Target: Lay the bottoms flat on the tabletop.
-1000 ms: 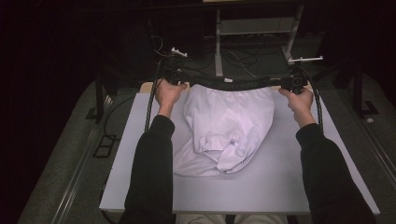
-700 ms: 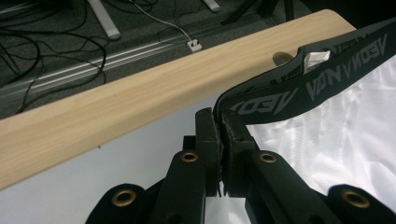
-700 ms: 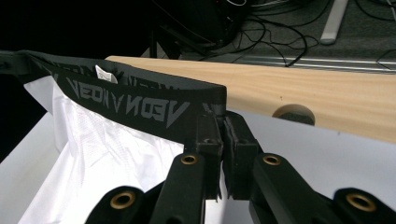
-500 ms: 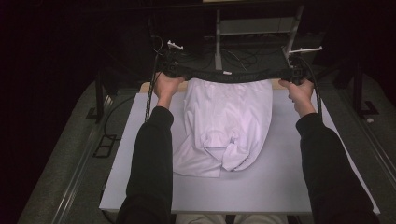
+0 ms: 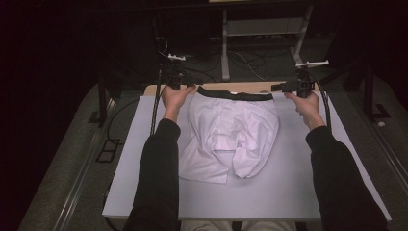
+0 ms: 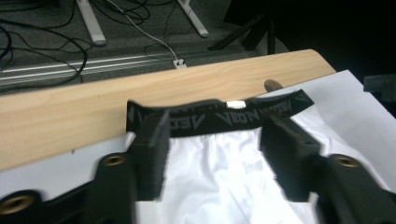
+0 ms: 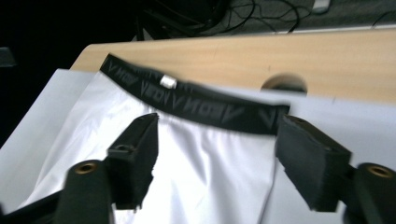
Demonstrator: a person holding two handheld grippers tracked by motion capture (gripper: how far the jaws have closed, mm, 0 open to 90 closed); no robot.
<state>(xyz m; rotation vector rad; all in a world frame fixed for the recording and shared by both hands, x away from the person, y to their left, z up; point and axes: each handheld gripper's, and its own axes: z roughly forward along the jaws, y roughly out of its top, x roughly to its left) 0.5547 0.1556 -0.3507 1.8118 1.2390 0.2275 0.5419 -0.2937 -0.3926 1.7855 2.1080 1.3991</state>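
High view: the white shorts (image 5: 228,137) lie flat on the table (image 5: 288,192), their black waistband (image 5: 235,93) along the far edge, bare sheet on both sides. The left gripper (image 5: 175,79) and right gripper (image 5: 300,86) flank the waistband's ends; both pairs of fingers have just been opening and stand apart, gripping nothing.

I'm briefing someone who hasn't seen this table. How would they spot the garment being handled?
On the white sheet over the table lies white underwear, crumpled toward the near edge. Its black lettered waistband runs flat along the far side, by the bare wooden strip.
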